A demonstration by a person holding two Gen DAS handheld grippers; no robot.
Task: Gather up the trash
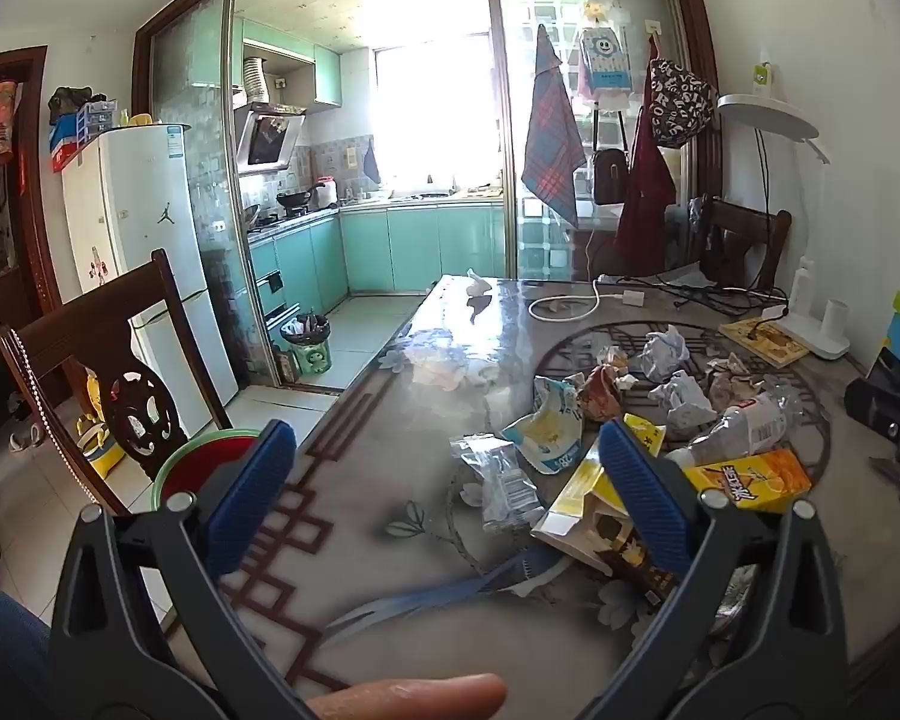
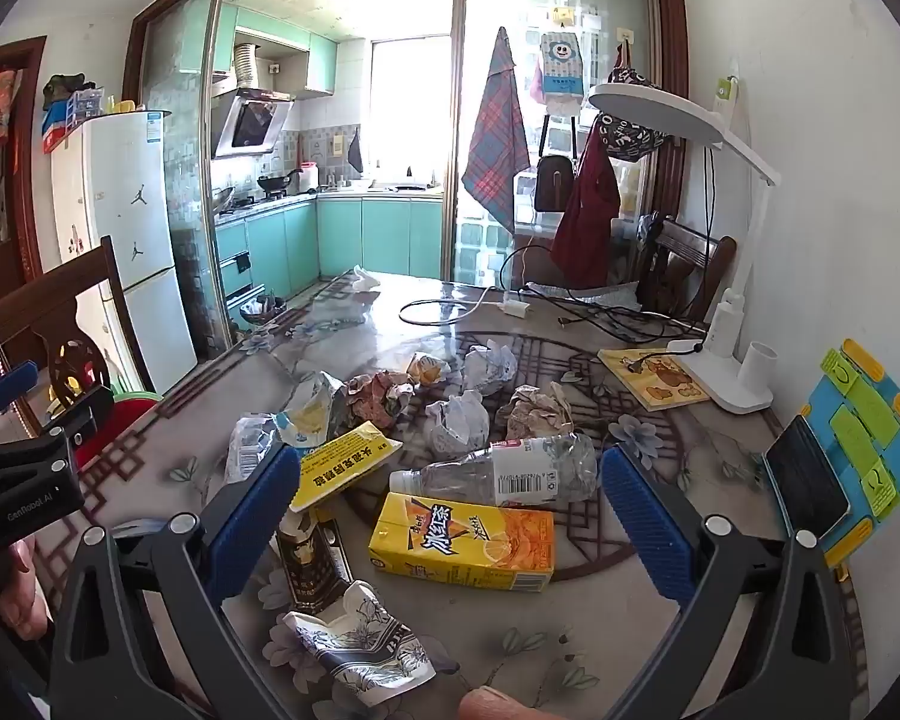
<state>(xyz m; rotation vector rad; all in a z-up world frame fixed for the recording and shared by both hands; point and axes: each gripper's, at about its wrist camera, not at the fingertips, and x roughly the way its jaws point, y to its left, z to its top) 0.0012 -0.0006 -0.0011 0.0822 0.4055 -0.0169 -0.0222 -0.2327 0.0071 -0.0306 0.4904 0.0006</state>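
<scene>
Trash lies in a heap on the patterned table [image 2: 600, 618]. It includes a yellow juice carton [image 2: 462, 540], a crushed clear bottle [image 2: 510, 471], a flattened yellow box [image 2: 345, 465], crumpled paper balls [image 2: 459, 420] and a squashed floral cup [image 2: 360, 642]. My right gripper [image 2: 450, 462] hovers open over the carton and bottle, touching nothing. My left gripper [image 1: 447, 438] is open above the table's left part, with a clear wrapper [image 1: 501, 480] and a white-blue pouch [image 1: 549, 420] ahead of it. A red bin with a green rim [image 1: 210, 456] stands beside the table's left edge.
A white desk lamp [image 2: 732, 360], a yellow book [image 2: 654, 378] and loose cables [image 2: 450, 306] occupy the far right of the table. A phone on a colourful stand [image 2: 810, 480] leans at the right wall. A dark wooden chair [image 1: 120, 360] stands left of the table.
</scene>
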